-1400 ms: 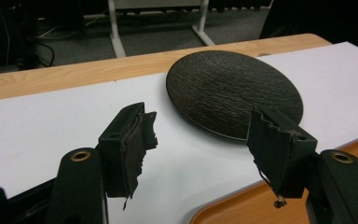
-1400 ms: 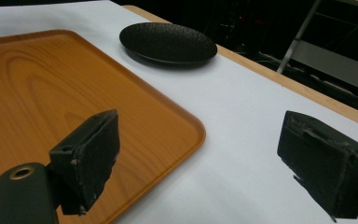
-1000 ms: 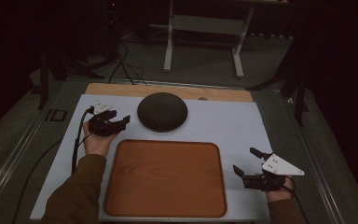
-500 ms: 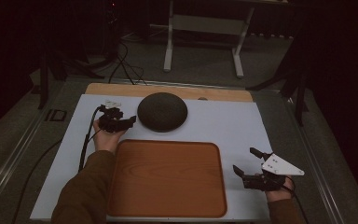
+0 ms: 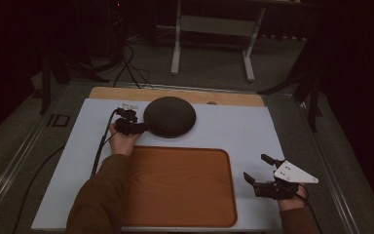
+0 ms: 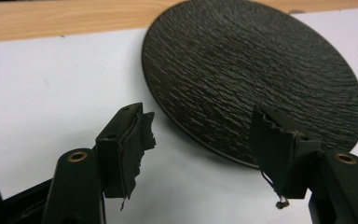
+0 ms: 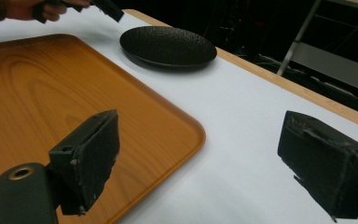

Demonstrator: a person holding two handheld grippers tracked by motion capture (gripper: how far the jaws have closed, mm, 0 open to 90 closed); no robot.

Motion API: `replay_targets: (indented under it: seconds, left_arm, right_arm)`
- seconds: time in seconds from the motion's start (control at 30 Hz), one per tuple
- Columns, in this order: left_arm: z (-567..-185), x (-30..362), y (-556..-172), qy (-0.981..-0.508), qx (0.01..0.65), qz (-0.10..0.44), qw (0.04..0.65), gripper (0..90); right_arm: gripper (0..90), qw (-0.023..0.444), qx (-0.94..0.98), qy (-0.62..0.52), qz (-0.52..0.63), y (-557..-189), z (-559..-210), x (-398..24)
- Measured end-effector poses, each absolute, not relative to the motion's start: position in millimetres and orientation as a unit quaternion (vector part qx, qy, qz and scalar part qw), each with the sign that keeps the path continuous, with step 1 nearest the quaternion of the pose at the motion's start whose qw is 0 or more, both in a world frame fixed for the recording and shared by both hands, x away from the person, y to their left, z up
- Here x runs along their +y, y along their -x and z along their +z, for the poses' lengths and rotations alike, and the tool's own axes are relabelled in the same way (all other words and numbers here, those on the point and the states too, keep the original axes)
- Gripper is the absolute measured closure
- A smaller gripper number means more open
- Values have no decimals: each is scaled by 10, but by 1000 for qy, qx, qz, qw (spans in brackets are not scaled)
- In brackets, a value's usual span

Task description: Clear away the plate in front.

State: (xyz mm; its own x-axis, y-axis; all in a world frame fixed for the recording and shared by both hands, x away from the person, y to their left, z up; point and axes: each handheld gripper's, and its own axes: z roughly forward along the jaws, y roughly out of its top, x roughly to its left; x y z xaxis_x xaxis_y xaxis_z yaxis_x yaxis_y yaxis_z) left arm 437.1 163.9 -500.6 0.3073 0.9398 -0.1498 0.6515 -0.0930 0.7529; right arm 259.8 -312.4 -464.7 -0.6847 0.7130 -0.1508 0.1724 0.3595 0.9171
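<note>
Plate (image 5: pixel 169 116) sits on surface (image 5: pixel 253 131) behind empty tray (image 5: pixel 180 187); left tongs (image 5: pixel 135 128) released at its rim, likely the grasp step; next: clench, lift; right tongs (image 5: pixel 259 169) released, idle.

The high view looks down on the whole table (image 5: pixel 272 126), while both gripper views sit low (sharing the dark plate (image 6: pixel 256 74)).
</note>
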Motion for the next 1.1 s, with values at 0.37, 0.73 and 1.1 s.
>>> replay_targets:
  seconds: [0.37,0.73,1.1]
  left_arm:
    - [-5187,1567,-4565,-696,597,153,368,374]
    - [-5303,1565,-4640,-682,621,115,370,397]
    - [-5322,1573,-4672,-666,629,75,393,469]
  right_arm:
    - [125,275,775,-287,491,-2598,-4646,-3136]
    - [125,275,774,-288,492,-2592,-4640,-3149]
    - [125,275,774,-288,492,-2591,-4641,-3151]
